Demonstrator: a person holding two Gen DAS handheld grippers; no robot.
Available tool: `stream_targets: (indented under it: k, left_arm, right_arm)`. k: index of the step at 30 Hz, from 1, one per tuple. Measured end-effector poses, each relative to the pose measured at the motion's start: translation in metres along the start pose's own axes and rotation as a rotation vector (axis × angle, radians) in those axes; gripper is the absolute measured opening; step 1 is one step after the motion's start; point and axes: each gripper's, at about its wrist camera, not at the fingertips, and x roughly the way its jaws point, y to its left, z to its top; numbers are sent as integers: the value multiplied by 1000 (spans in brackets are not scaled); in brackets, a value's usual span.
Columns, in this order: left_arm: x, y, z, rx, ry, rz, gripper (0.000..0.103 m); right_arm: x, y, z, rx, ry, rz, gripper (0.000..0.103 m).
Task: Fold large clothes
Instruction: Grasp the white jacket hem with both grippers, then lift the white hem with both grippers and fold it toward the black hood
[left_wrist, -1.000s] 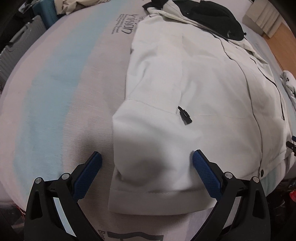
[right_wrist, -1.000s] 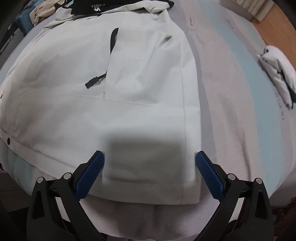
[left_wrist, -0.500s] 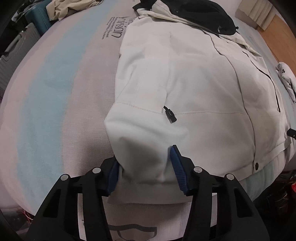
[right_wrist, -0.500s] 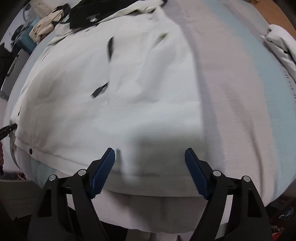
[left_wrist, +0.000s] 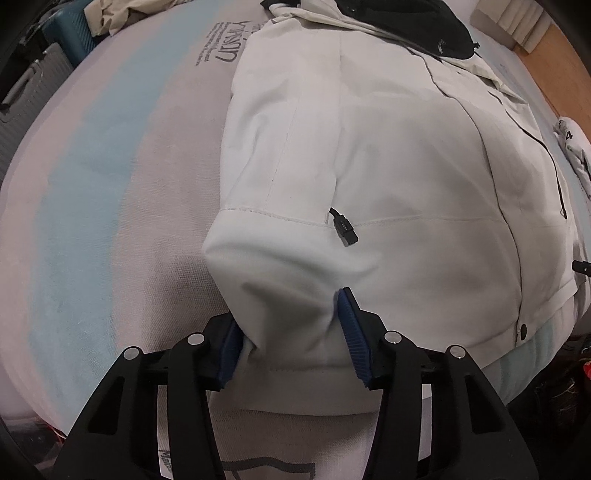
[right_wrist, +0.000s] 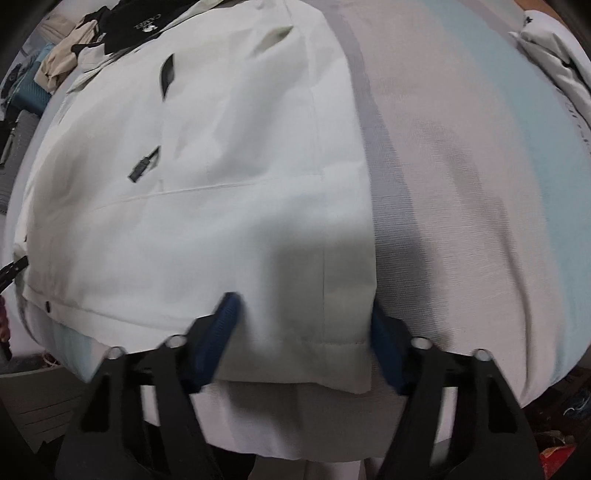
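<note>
mattress (left_wrist: 110, 192), striped pale blue and grey, printed lettering near far end. white jacket (left_wrist: 388, 155) spread flat across it, black-lined hood at far end, black zipper pull (left_wrist: 345, 230) on chest seam. second white garment (right_wrist: 561, 70) bunched at mattress edge, apart from jacket. suitcases (left_wrist: 33, 88) beyond far corner. left hand-held gripper (left_wrist: 291, 332) pointing steeply down, just closed, pads pinching bunched hem corner. right hand-held gripper (right_wrist: 299, 332) pointing straight down over opposite hem corner, jaws just narrowing, blue pads against fabric; frame blurred.
</note>
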Motion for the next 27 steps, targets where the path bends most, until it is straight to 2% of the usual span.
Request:
stream_targets:
  k: [1, 2, 3, 4, 6, 9, 14, 17, 18, 19, 23, 25, 26, 27]
  left_arm:
    - [-2, 1, 1, -7, 0, -7, 45]
    - [-3, 2, 1, -13, -1, -8, 40]
    - [-5, 3, 1, -23, 1, -10, 37]
    - [-6, 3, 2, -30, 1, -11, 34]
    - [-11, 2, 3, -30, 2, -20, 22]
    - [-13, -3, 4, 4, 0, -6, 15]
    - [-7, -6, 2, 32, 15, 25, 17]
    - [-7, -6, 1, 30, 14, 46, 22]
    - [-7, -5, 0, 29, 13, 56, 27]
    - [-7, -5, -1, 28, 12, 67, 28]
    - [-2, -2, 1, 7, 25, 79, 31]
    - [3, -7, 4, 17, 33, 87, 28]
    - [3, -10, 5, 31, 34, 90, 20]
    - [2, -14, 5, 41, 34, 93, 15]
  right_arm:
    - [-1, -3, 2, -3, 2, -2, 40]
    - [-4, -2, 3, -9, 4, -11, 21]
    - [-6, -2, 4, -16, 5, -13, 15]
    - [-10, -1, 6, -22, 5, 1, 15]
    - [-16, 4, 8, -37, -7, 25, 15]
    - [-19, 6, 8, -91, -10, 14, 15]
    - [-2, -6, 3, -75, 22, -14, 20]
    - [0, -11, 3, -65, 12, -14, 21]
    - [1, -12, 2, -67, 8, -16, 21]
    - [6, 3, 0, -62, 6, -17, 22]
    - [9, 2, -1, -60, 10, -22, 22]
    - [10, 8, -2, -69, 16, -29, 21]
    - [9, 8, -1, -69, 22, -19, 15]
    - [9, 12, 0, -66, 25, -12, 14]
